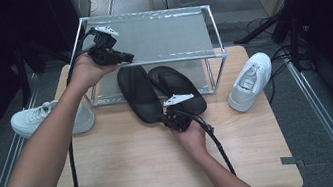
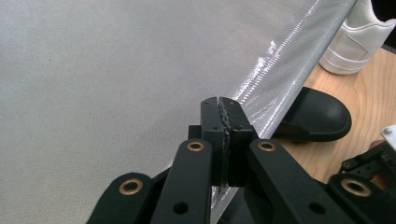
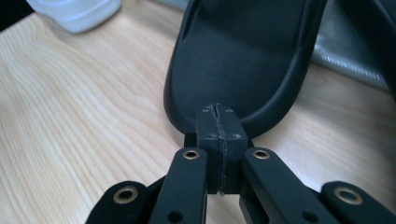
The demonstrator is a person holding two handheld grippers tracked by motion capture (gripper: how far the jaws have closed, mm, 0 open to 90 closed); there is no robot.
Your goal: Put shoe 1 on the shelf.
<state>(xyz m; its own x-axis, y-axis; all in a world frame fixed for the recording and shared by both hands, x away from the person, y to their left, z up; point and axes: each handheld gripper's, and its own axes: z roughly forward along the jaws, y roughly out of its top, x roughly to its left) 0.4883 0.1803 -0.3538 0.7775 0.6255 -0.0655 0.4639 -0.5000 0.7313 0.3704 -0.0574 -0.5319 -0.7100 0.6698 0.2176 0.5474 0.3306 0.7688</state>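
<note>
My right gripper, jaws closed empty, sits at the heel of the left black rubber slipper; its long axis runs straight ahead, toe under the silver mesh rack. My left gripper, closed, hovers over the rack.

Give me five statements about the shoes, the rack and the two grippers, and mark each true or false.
1. Two black slip-on shoes lie side by side, toes under the silver metal-framed rack. True.
2. The right gripper is at the heel of a black shoe. True; its fingers are pressed together there.
3. The left gripper holds a white sneaker. False; it is shut over the rack's top shelf, holding nothing.
4. Both white sneakers stand on the rack. False; one white sneaker is at the table's right edge, the other white sneaker at its left.
5. The light wooden table is round. False; it is rectangular.
</note>
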